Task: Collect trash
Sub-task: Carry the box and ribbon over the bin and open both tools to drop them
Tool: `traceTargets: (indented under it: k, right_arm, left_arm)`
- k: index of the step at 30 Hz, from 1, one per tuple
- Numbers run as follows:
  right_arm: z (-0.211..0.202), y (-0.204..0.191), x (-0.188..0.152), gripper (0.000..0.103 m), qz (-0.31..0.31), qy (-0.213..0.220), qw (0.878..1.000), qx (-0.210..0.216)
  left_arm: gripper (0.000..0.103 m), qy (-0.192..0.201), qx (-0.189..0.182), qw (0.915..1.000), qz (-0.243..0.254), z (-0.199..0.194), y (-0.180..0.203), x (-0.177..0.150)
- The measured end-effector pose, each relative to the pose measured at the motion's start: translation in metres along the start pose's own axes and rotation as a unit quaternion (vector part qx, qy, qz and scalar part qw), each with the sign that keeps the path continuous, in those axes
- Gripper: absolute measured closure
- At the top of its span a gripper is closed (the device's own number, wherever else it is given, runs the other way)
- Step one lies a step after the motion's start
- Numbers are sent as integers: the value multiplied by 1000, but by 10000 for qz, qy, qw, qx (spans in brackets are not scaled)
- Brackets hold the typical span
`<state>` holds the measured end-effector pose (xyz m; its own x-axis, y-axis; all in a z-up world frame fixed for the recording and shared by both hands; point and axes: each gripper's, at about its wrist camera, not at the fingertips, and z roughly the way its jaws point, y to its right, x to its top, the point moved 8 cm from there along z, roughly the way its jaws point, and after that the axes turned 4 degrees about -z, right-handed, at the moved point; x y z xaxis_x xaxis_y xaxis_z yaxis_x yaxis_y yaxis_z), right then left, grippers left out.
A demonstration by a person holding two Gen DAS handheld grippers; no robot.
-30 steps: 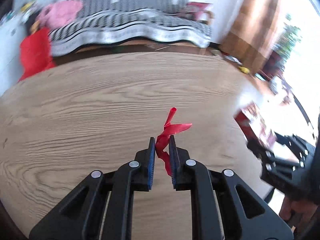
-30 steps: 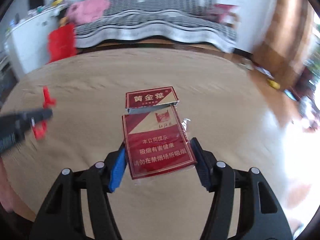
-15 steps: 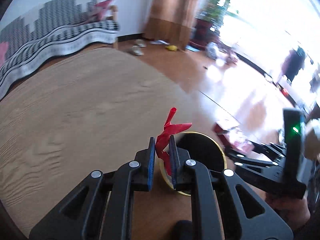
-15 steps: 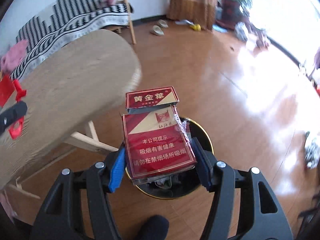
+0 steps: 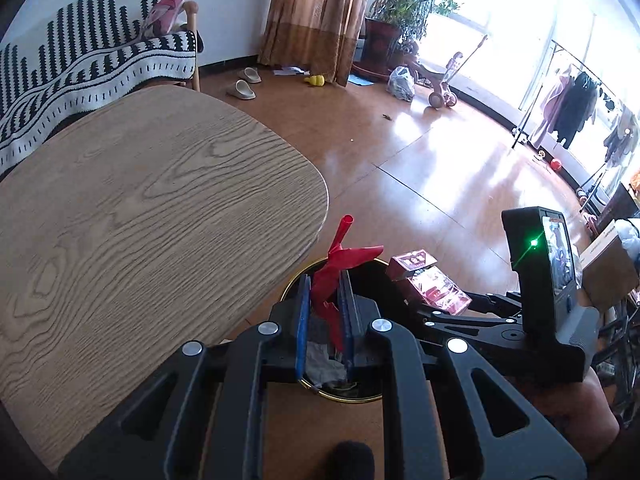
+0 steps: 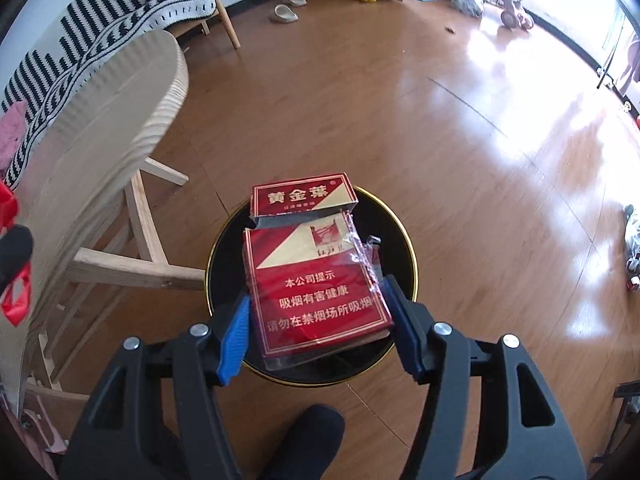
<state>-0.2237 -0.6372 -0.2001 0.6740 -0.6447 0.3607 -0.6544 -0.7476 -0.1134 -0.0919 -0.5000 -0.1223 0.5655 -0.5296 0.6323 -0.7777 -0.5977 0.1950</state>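
My left gripper [image 5: 324,312] is shut on a crumpled red wrapper [image 5: 340,264] that sticks up between its blue pads. It hangs over a round black bin with a gold rim [image 5: 340,398], which holds crumpled paper. My right gripper [image 6: 318,320] is shut on a red cigarette pack [image 6: 316,280] with its lid flipped open and torn cellophane. In the right wrist view that pack hovers above the same black bin [image 6: 400,240]. In the left wrist view the right gripper [image 5: 424,300] with the pack [image 5: 428,284] sits just right of the bin.
A wooden oval table [image 5: 140,220] stands left of the bin, its legs [image 6: 144,240] close to the rim. A striped sofa [image 5: 80,72], slippers [image 5: 244,88], plants and a clothes rack lie farther off on the glossy wooden floor [image 6: 440,120]. A dark foot [image 6: 312,432] is below.
Both grippers have swung off the tabletop to the right and downward, and now hang over the black bin. Each keeps its item clamped.
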Motion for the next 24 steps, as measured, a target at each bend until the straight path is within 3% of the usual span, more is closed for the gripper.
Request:
traceTargets:
  k: [10, 12, 14, 24]
  right_arm:
    - [0, 4, 2, 42, 84, 50, 9999, 76]
    - [-2, 5, 4, 38, 141, 94, 9998, 140]
    - [-5, 6, 6, 27, 199, 133, 9996, 175]
    - [-13, 15, 9, 23, 368, 245, 9989, 129]
  left_arm:
    - [90, -68, -38, 10000, -28, 10, 7, 1]
    - [90, -93, -53, 9999, -1, 12, 8, 0]
    - [90, -112, -59, 9999, 36, 13, 11, -1]
    - [90, -232, -223, 9992, 237, 24, 21, -6]
